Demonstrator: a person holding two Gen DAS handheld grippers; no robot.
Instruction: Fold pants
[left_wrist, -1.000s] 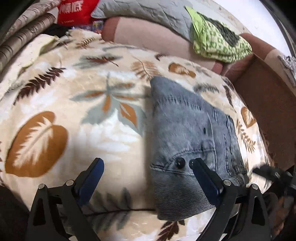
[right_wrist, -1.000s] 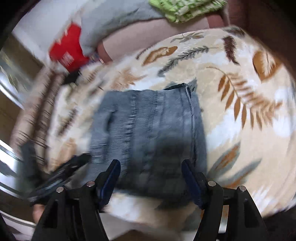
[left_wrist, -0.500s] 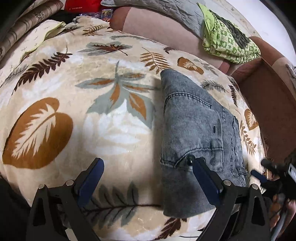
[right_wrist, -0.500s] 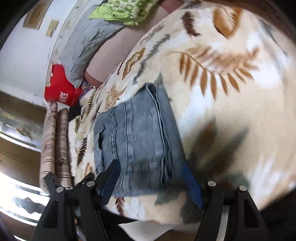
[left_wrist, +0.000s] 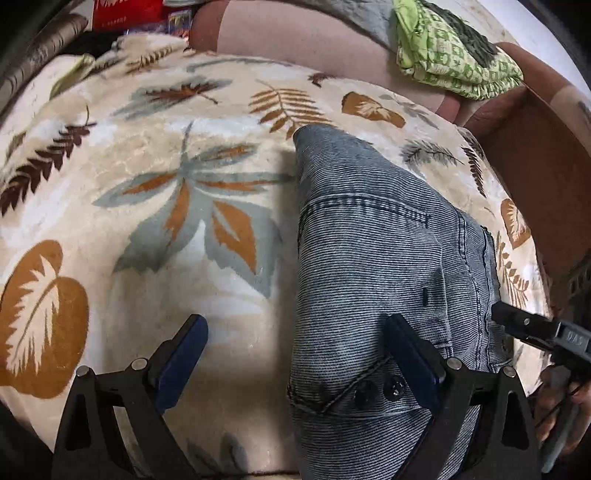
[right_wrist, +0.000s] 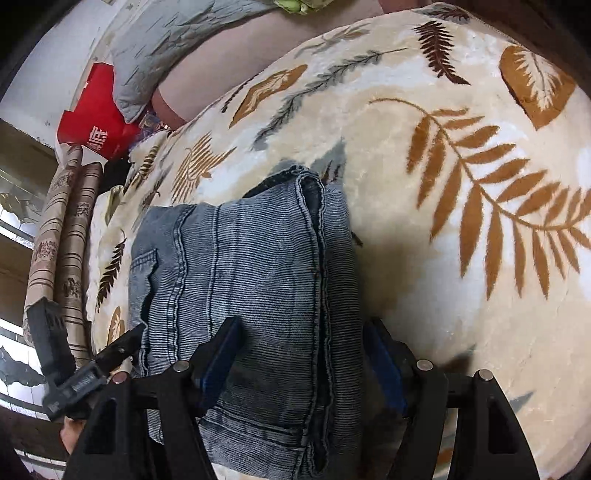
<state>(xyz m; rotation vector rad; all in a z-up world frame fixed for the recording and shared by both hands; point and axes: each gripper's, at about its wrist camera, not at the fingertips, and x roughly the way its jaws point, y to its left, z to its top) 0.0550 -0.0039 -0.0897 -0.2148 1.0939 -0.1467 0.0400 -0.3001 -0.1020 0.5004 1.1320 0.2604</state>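
Observation:
Grey-blue denim pants (left_wrist: 373, 266) lie folded into a compact stack on a cream leaf-print blanket (left_wrist: 147, 206). My left gripper (left_wrist: 295, 354) is open, its right finger over the pants' waistband with two dark buttons, its left finger over bare blanket. In the right wrist view the pants (right_wrist: 251, 280) show stacked folded edges on their right side. My right gripper (right_wrist: 299, 362) is open, low over the pants' near end, holding nothing. The right gripper also shows in the left wrist view (left_wrist: 532, 328), and the left gripper in the right wrist view (right_wrist: 88, 365).
A sofa back with a grey quilted cushion (right_wrist: 177, 40) and a green patterned cloth (left_wrist: 458, 55) lies beyond the blanket. A red bag (right_wrist: 96, 125) and rolled patterned fabric (right_wrist: 62, 236) stand at the left. A brown armrest (left_wrist: 532, 162) borders the right.
Both grippers have moved closer in over the folded pants and the views have steadied. The pants stay folded on the blanket. Both grippers stay open.

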